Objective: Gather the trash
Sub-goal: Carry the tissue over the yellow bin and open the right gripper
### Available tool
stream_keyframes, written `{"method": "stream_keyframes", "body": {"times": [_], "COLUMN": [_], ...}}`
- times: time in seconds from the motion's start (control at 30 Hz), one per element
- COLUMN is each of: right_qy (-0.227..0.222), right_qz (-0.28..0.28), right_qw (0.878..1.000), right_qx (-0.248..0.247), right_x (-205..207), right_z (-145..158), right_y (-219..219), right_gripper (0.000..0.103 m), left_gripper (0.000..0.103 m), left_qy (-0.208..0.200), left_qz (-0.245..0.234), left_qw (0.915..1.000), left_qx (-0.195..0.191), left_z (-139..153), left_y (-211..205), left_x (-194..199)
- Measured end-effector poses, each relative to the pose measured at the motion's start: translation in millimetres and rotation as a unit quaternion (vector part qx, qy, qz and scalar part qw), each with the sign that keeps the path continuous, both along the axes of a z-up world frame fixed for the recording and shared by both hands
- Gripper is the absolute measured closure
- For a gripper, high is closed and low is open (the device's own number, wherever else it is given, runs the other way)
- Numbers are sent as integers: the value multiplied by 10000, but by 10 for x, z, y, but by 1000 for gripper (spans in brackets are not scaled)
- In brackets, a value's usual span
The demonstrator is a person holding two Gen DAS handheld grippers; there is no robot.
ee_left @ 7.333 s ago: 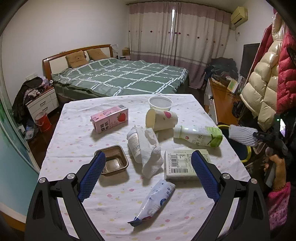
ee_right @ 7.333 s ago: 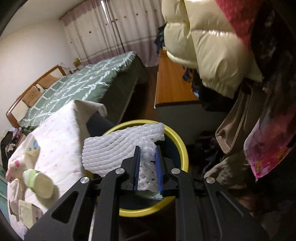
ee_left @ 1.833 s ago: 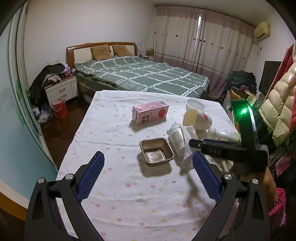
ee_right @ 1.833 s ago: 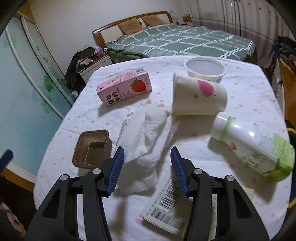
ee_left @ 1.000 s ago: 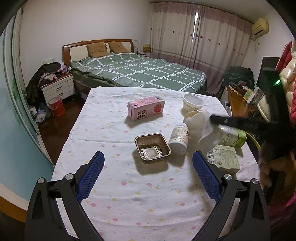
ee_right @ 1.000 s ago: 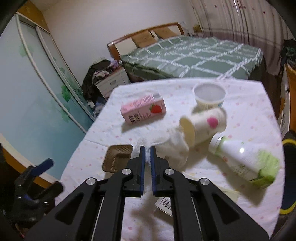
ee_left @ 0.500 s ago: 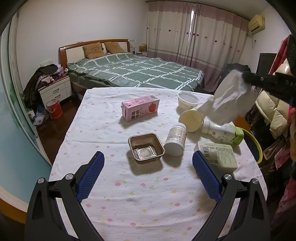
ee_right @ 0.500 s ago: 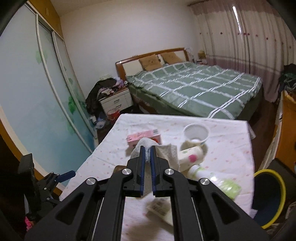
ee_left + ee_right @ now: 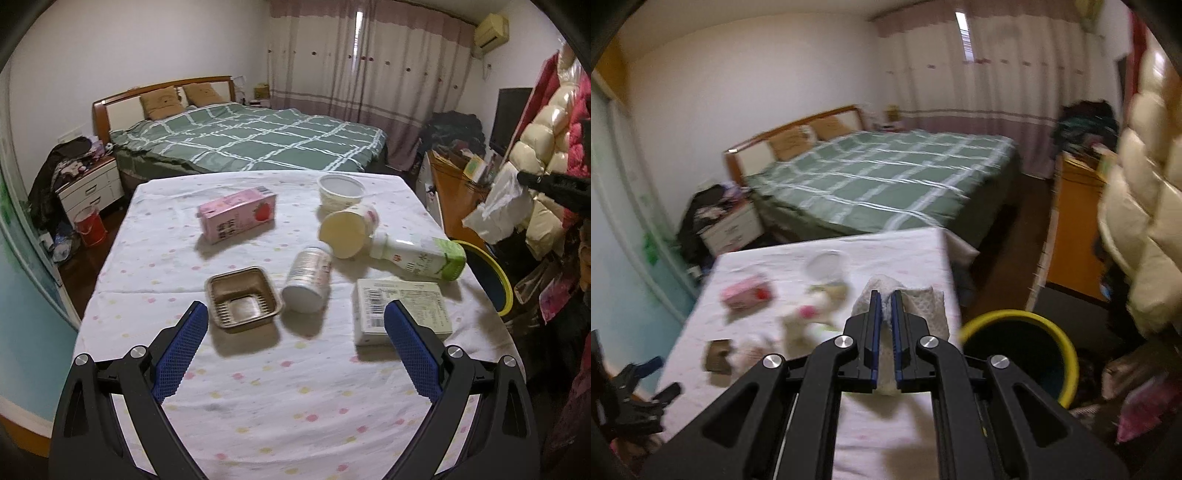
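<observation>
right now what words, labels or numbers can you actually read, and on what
None can be read.
Pink carton: printed characters and a strawberry picture, too blurred.
White bottle: large characters, not legible.
Flat box: barcode and fine print, too small.
Can: print too blurred.

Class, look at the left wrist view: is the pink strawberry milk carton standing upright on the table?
No, the pink carton lies on its side on the table.

Table front [image 9: 295, 398] bare; brown tray [image 9: 242, 299], can [image 9: 308, 282], flat box [image 9: 400, 310] block middle.

Trash-strewn table [image 9: 258, 387] beneath open left tool [image 9: 295, 354]
</observation>
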State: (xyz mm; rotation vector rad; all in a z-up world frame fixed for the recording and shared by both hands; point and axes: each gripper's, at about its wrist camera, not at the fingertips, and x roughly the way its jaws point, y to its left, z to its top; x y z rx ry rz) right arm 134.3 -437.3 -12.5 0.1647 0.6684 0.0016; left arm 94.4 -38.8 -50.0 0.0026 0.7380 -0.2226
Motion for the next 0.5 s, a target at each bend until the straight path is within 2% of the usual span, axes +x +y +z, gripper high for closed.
{"method": "stream_keyframes", "body": {"times": [0.23, 0.33, 0.5], "right_qy": [745, 1063, 1367], "right_qz": [-810, -913, -1053], "right_qw": [9939, 9901, 9850], "right_qx": [-61, 7, -73], "right_x": [195, 274, 316], "right_z": [-705, -1003, -1281], "right_y": [-729, -931, -1066], "right_gripper": [97, 97, 97], "left_gripper": [8, 8, 8], "left_qy": [143, 228, 307], "left_qz": [-339, -431, -542], "left_qw": [9993, 9987, 9979], "left_qx": [71, 133, 193], "left_z": [-76, -128, -171], "left_y": [-379, -506, -668], "left_x": [86, 122, 153]}}
